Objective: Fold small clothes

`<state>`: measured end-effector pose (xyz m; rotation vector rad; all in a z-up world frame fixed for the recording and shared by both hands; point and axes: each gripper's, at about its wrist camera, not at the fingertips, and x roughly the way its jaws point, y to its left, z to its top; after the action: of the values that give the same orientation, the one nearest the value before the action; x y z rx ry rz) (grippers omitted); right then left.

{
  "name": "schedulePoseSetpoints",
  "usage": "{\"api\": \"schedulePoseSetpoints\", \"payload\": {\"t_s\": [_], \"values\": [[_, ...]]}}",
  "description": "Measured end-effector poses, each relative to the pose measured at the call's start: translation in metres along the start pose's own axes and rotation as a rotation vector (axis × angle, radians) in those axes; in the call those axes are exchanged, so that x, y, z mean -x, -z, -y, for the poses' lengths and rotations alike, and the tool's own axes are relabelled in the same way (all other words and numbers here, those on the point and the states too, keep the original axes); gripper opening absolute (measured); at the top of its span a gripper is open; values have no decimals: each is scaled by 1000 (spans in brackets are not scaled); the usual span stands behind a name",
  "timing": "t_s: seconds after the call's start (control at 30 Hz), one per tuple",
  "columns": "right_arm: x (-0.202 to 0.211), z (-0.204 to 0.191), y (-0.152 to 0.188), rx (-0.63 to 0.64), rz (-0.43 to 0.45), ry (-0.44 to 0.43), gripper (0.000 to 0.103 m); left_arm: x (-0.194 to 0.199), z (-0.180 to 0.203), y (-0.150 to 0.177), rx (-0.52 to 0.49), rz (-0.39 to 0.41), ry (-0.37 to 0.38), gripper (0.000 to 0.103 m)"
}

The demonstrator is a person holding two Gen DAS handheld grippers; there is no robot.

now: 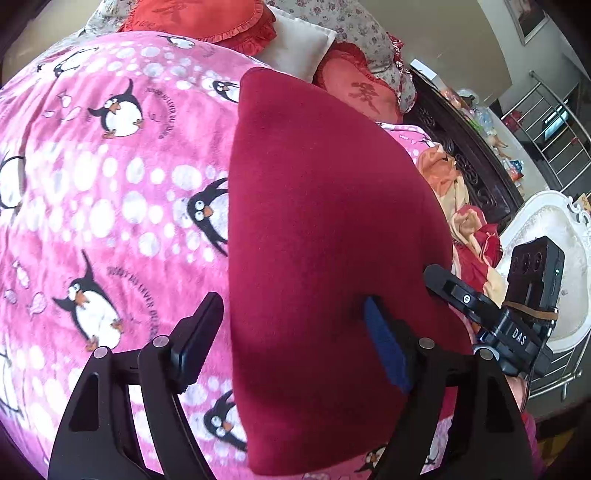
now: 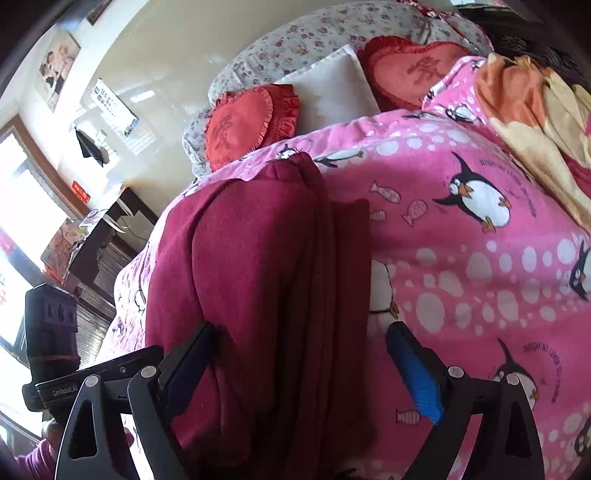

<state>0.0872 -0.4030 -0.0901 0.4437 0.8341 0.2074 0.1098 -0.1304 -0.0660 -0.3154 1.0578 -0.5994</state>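
A dark red garment [image 1: 325, 236] lies folded into a long strip on the pink penguin blanket [image 1: 110, 206]. It also shows in the right wrist view [image 2: 266, 280], with its folded layers stacked. My left gripper [image 1: 291, 325] is open, its blue-padded finger pressing on the cloth and the other finger on the blanket beside it. My right gripper [image 2: 299, 354] is open, its jaws straddling the near end of the garment. The right gripper body shows in the left wrist view [image 1: 491, 310] at the garment's right edge.
Red heart cushions [image 1: 207, 18], a white pillow [image 1: 299, 44] and a floral quilt [image 2: 295, 40] lie at the bed's head. An orange and red blanket [image 1: 458, 206] is bunched by the dark carved bed frame [image 1: 476, 170]. A white chair [image 1: 554, 236] stands beside the bed.
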Motion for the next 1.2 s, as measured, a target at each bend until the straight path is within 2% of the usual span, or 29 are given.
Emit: {"api": "schedulePoseSetpoints", "payload": {"t_s": [0.07, 0.17, 0.23, 0.3, 0.47, 0.53, 0.67, 0.77, 0.83, 0.93, 1.0, 1.07, 1.1, 1.2], "values": [[0, -4, -1, 12, -2, -8, 93, -5, 1, -2, 9, -3, 15, 80], [-2, -10, 1, 18, -17, -71, 93, -10, 2, -3, 23, -5, 27, 83], [-11, -18, 4, 57, -46, -16, 89, -16, 6, -4, 34, -20, 37, 83], [-12, -22, 8, 69, -31, -10, 77, -18, 7, -5, 38, -35, 42, 83], [0, -21, 5, 40, -32, -27, 43, -3, 24, -4, -16, -25, 25, 62], [9, -27, 2, 30, -36, -60, 40, 12, 28, -2, -31, -19, 32, 54], [26, -51, 5, 61, -56, -106, 39, 57, 30, 10, -54, -14, 5, 54], [35, -72, 18, 57, -88, -169, 39, 87, 15, 28, -42, -33, -9, 54], [38, -85, 30, 57, -108, -212, 39, 98, 2, 45, -21, -59, -22, 54], [29, -96, 53, 69, -149, -220, 39, 99, -15, 71, -5, -92, -77, 54], [13, -102, 73, 84, -203, -187, 40, 89, -26, 87, 11, -120, -119, 54], [-1, -106, 90, 126, -249, -91, 45, 84, -30, 97, 10, -99, -145, 55], [-1, -108, 95, 144, -244, -45, 48, 86, -29, 99, 10, -76, -148, 55], [24, -114, 97, 179, -182, 10, 49, 90, -21, 101, 5, -59, -169, 55]]}}
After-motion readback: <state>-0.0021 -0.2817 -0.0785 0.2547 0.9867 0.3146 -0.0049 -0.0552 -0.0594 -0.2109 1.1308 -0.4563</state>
